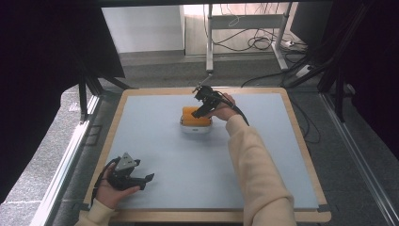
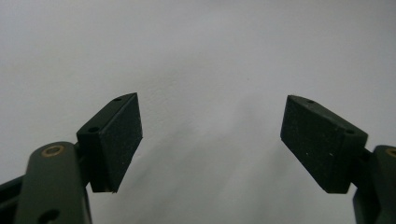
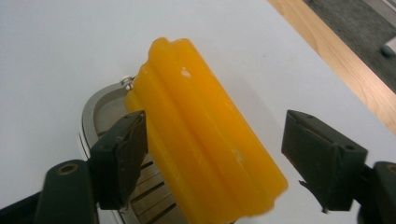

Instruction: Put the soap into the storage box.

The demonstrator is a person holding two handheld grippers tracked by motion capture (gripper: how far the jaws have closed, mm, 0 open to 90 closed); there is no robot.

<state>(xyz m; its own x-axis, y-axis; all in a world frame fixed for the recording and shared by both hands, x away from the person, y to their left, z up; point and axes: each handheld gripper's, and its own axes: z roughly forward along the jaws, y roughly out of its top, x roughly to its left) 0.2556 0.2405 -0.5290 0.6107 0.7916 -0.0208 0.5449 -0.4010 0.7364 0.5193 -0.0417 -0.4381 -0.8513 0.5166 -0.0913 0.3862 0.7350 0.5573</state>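
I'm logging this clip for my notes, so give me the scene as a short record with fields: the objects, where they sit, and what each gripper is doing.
surface: pale blue table with a wooden rim
object: orange ridged block lying on a white and metal device, mid-table toward the far edge
right gripper: open, jaws either side of the block, one pad touching or nearly touching it, the other apart
left gripper: open, nothing between its jaws, held at the table's near left corner
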